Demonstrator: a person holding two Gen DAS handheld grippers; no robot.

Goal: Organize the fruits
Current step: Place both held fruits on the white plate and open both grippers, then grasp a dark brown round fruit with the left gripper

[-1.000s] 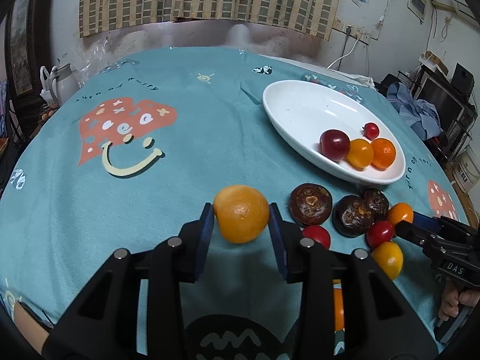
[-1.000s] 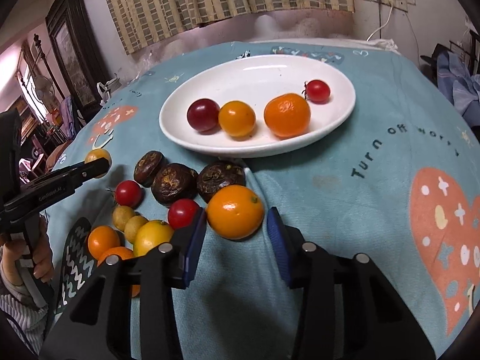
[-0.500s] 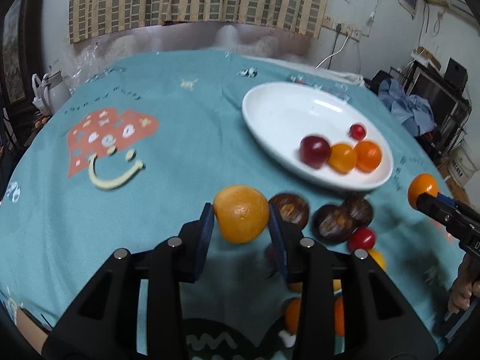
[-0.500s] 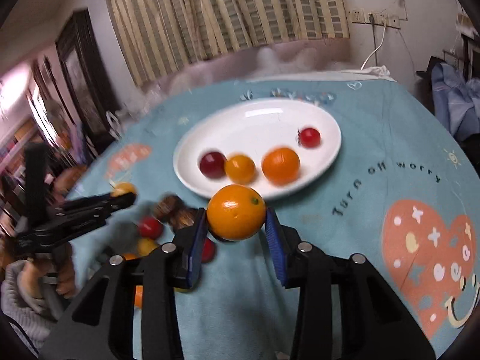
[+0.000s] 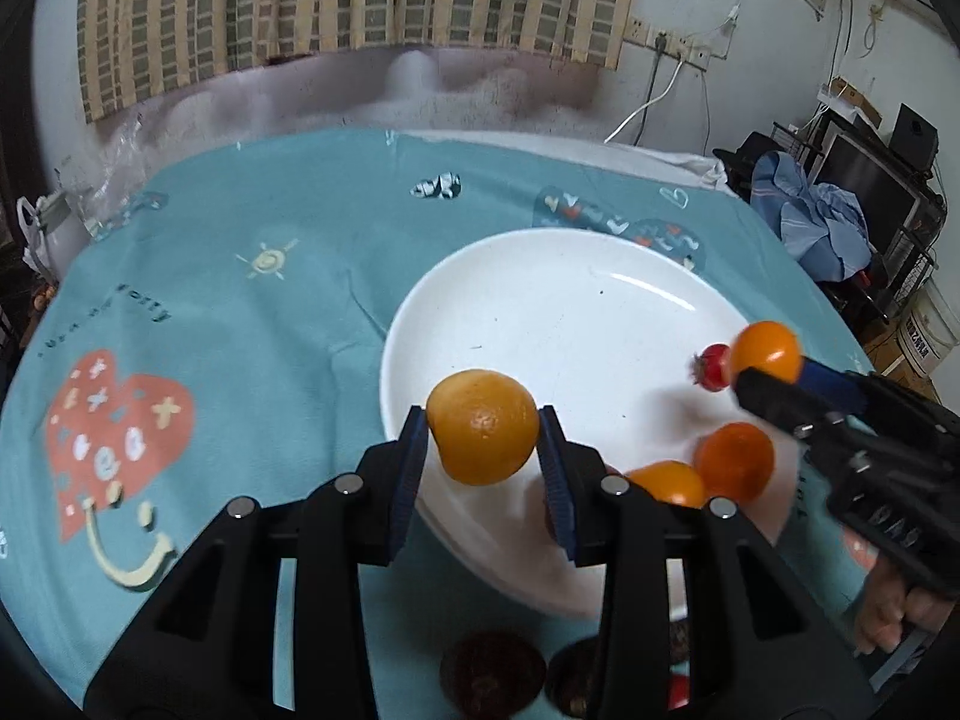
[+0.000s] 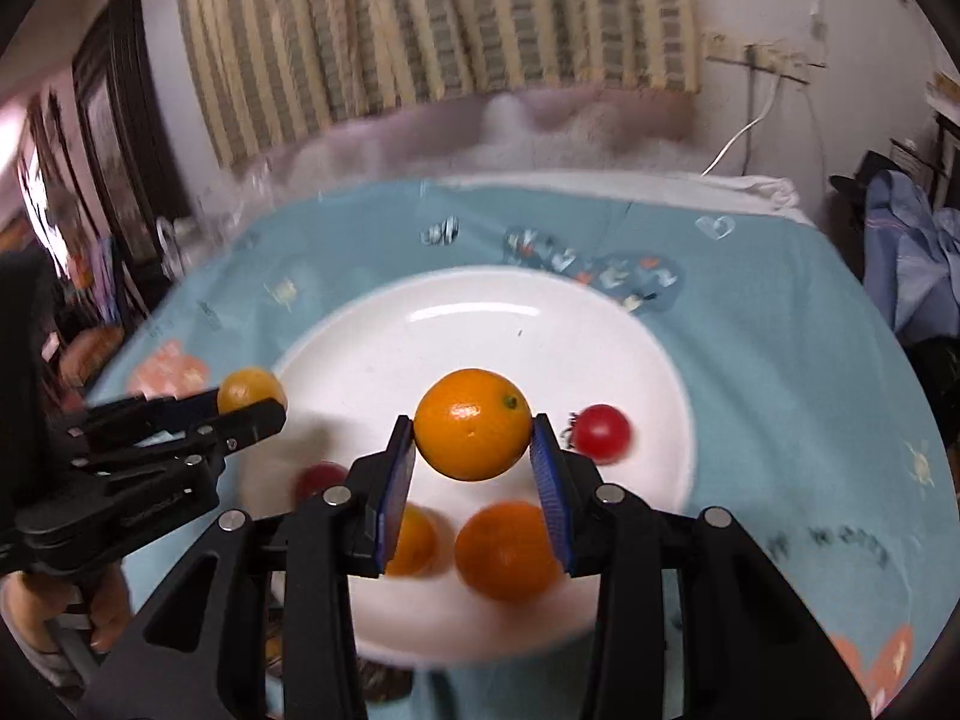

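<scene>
An orange [image 5: 483, 435] is gripped by the left tool [image 5: 483, 456], another orange [image 6: 472, 432] by the right tool [image 6: 472, 450], above the white plate [image 6: 480, 294], cherry tomato [image 6: 602, 432] at 3 o'clock

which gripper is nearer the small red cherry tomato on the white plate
Right. The right gripper holds its orange just beside the small red cherry tomato; the left gripper hangs over the white plate's opposite edge.

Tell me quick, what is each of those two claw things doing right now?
Left gripper: closed on a yellow-orange fruit, above the white plate.
Right gripper: closed on an orange fruit, over the same plate.
</scene>
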